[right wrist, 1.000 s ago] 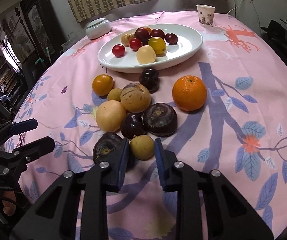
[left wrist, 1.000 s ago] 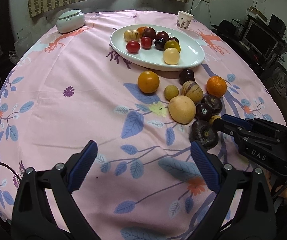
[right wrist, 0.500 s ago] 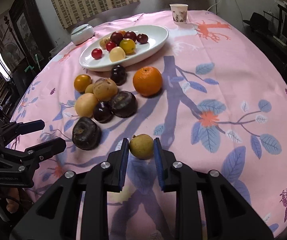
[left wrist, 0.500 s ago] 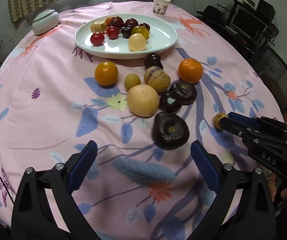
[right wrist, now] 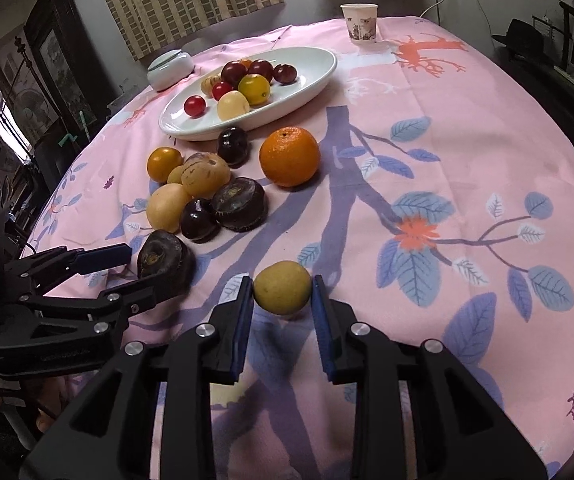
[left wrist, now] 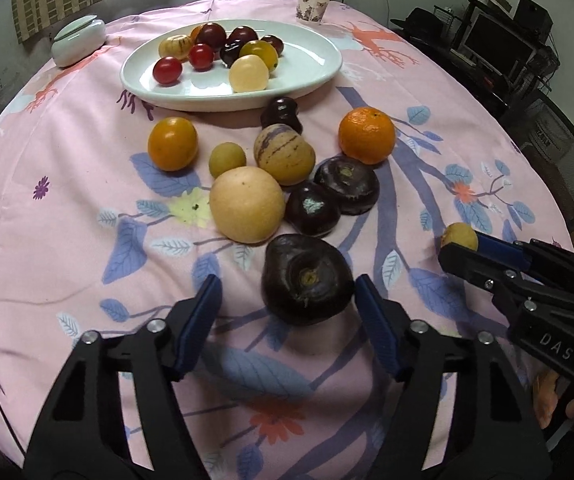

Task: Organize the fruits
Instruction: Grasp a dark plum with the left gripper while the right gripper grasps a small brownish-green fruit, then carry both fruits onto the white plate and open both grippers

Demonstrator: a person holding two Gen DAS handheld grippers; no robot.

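My right gripper [right wrist: 282, 292] is shut on a small yellow-green fruit [right wrist: 282, 288], held just above the pink cloth; the fruit also shows in the left wrist view [left wrist: 459, 236]. My left gripper [left wrist: 287, 296] is open around a dark purple fruit [left wrist: 307, 280] on the cloth; its right finger touches it, the left finger is apart. This fruit also shows in the right wrist view [right wrist: 165, 258]. A white oval plate [left wrist: 311, 76] at the back holds several small fruits. Loose fruits lie in front of it, among them an orange [left wrist: 366, 135] and a pale round fruit [left wrist: 246, 204].
A paper cup [left wrist: 313, 4] and a white lidded bowl [left wrist: 79, 40] stand at the table's far side. The round table [right wrist: 487, 140] carries a pink floral cloth. Dark furniture and electronics stand to the right, beyond the table's edge.
My left gripper moved forward and narrowed around the dark purple fruit. My right gripper carried the small yellow-green fruit out of the pile, back and to the right.
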